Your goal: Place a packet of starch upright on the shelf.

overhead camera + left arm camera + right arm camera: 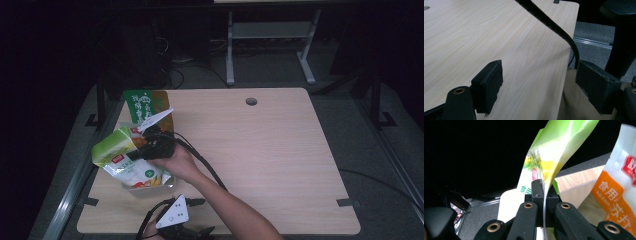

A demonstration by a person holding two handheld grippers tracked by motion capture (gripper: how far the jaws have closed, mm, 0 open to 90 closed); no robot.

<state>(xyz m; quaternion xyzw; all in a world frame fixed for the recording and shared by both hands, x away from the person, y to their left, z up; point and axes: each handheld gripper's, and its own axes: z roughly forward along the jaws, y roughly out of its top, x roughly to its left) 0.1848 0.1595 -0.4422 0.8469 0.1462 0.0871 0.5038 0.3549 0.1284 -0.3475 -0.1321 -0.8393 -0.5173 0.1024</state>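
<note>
- Left gripper [172, 220]: at the near edge of the table [260, 150], left of centre, carrying a flat grey three-cornered plate. In the left gripper view its two matte black, blocky jaws stand wide apart with nothing between them; pale wood-grain laminate lies under them, and a ribbed black cable [549, 23] crosses above.
- Right gripper [150, 145]: further in, at the left side of the table, held in a hand [175, 162] whose forearm comes up from the near edge. In the right gripper view its jaws are pressed fully together on the thin, glossy edge of the green pouch [549, 157], which curves upward from the grip.
- Green pouch [125, 162]: soft plastic film, green and white with yellow print, held tilted over the near-left part of the table.
- Orange pouch [616, 190]: shiny white film with an orange panel, just right of the jaws in the right gripper view.
- Green-and-brown packet [145, 107]: flat, rectangular, at the far-left corner of the table.
</note>
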